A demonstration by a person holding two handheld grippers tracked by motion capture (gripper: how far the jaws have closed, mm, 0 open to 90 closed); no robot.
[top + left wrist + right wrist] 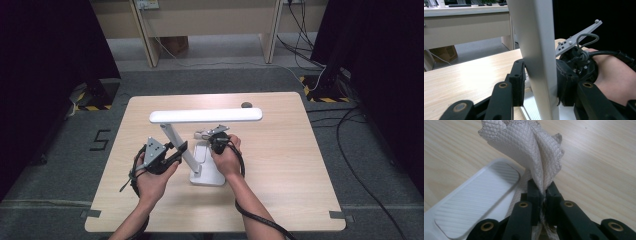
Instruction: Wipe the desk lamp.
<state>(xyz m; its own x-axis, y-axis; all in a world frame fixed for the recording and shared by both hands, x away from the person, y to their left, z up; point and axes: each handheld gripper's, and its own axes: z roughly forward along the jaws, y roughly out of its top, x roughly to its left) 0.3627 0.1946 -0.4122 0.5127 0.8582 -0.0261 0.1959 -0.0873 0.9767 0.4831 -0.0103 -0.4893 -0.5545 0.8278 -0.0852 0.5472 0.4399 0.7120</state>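
A white desk lamp stands mid-table, with a long flat head, a slanted arm and a flat base. My left gripper is shut on the lamp arm from the left. In the left gripper view both pads press the white arm at the left gripper. My right gripper hovers over the far end of the base. It is shut on a crumpled white paper towel, pinched at the right gripper. The ribbed base lies just below it.
A small dark object lies near the far edge of the wooden table. Cables trail across the floor at the right. Dark curtains flank both sides, and a desk stands beyond.
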